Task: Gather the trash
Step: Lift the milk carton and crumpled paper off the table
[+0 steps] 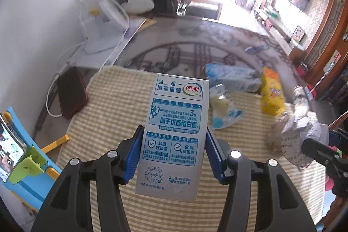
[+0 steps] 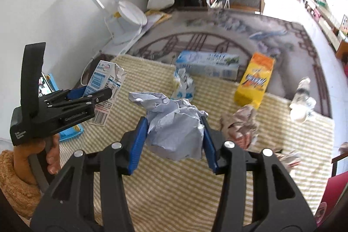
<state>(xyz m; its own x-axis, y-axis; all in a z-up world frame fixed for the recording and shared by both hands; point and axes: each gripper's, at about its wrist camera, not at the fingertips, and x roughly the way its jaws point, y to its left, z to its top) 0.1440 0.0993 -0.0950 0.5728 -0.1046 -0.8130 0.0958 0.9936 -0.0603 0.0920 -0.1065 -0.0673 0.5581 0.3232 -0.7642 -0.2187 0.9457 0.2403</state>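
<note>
In the left wrist view a white and blue milk carton [image 1: 174, 127] stands upright between the blue pads of my left gripper [image 1: 173, 134], which is shut on it above the striped mat [image 1: 113, 105]. My right gripper [image 2: 173, 123] is shut on a crumpled pale blue paper ball [image 2: 174, 129], lifted off the mat. The right wrist view also shows the left gripper [image 2: 91, 99] at the left with the carton [image 2: 108, 84] in it, held by a hand in a fuzzy tan sleeve.
On the mat [image 2: 174, 188] lie a long blue-white box [image 2: 206, 66], a yellow box [image 2: 254, 82], a torn wrapper [image 2: 182, 84], a brownish crumpled paper [image 2: 241, 125] and a white wad [image 2: 302, 99]. A dark phone [image 1: 71, 92], a white lamp [image 1: 102, 14] and a blue stand [image 1: 19, 156] sit left.
</note>
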